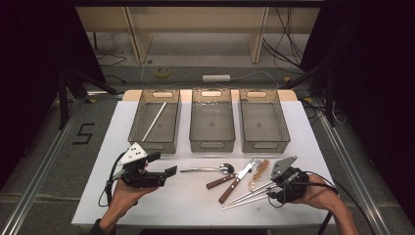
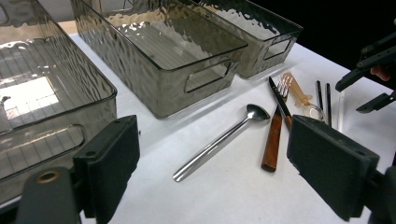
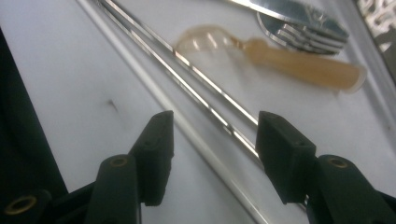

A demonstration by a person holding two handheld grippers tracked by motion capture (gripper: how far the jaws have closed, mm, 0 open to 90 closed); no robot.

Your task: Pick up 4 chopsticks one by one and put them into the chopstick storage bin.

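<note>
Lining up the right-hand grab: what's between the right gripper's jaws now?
In the right gripper view, the right gripper straddles the chopsticks lying on the table; its pads stand clear of them.

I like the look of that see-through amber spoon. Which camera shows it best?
The right gripper view: the amber plastic spoon lies close and large, bowl and handle clear, beside the fork. The left gripper view shows it small and far off. The high view gives a faint sliver among the cutlery.

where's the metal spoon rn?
High view: metal spoon lies on the white table in front of the middle bin, between the left gripper and the wooden-handled knife.
</note>
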